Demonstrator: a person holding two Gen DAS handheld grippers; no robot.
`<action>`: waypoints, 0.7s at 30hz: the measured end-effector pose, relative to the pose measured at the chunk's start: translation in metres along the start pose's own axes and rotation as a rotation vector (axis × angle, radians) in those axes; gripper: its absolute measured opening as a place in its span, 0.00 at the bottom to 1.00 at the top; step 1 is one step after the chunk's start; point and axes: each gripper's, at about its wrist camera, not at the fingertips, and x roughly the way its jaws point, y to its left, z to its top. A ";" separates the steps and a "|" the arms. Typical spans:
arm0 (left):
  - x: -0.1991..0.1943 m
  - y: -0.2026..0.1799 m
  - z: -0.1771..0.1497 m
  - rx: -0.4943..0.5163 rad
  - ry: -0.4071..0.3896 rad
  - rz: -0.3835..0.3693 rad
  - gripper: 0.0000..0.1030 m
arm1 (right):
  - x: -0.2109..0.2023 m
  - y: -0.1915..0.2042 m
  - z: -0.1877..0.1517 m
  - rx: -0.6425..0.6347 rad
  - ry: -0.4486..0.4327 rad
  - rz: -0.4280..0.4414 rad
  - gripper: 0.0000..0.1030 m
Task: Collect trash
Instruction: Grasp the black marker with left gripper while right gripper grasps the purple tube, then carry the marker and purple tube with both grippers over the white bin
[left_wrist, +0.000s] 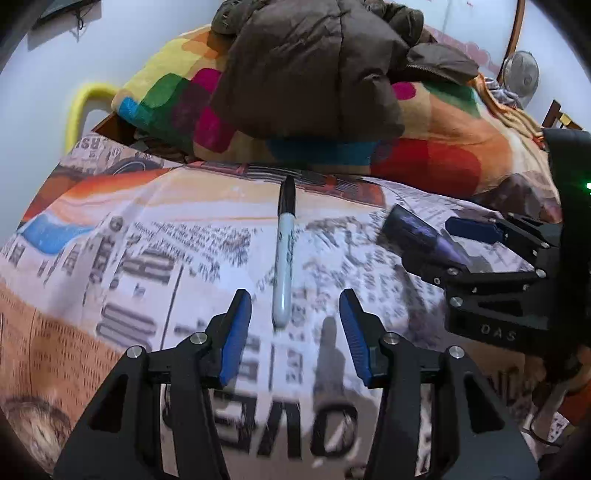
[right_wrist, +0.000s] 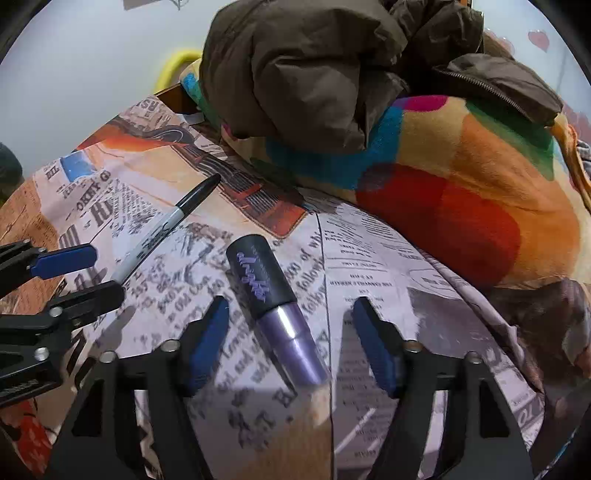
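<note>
A grey marker with a black cap (left_wrist: 285, 251) lies on the newspaper-print sheet (left_wrist: 155, 236), its butt end just ahead of the gap of my open left gripper (left_wrist: 295, 306). A purple tube with a black cap (right_wrist: 275, 310) lies between the open fingers of my right gripper (right_wrist: 290, 314). In the left wrist view the right gripper (left_wrist: 436, 229) is at the right with the tube (left_wrist: 417, 230) in its gap. In the right wrist view the marker (right_wrist: 166, 230) and left gripper (right_wrist: 88, 273) are at the left.
A brown puffer jacket (left_wrist: 314, 70) sits on a multicoloured fleece blanket (left_wrist: 454, 147) at the back of the bed. A yellow rail (left_wrist: 79, 107) and a white wall are at the far left. A fan (left_wrist: 521, 70) stands at the far right.
</note>
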 end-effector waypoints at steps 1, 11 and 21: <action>0.004 0.000 0.002 0.003 0.003 0.000 0.38 | 0.000 0.001 0.000 -0.006 -0.007 -0.002 0.46; 0.034 -0.002 0.016 0.018 -0.014 0.046 0.12 | -0.001 0.007 -0.001 0.005 -0.053 0.014 0.24; 0.024 -0.007 0.005 0.010 0.008 0.098 0.09 | -0.025 0.009 -0.015 0.031 -0.049 0.021 0.24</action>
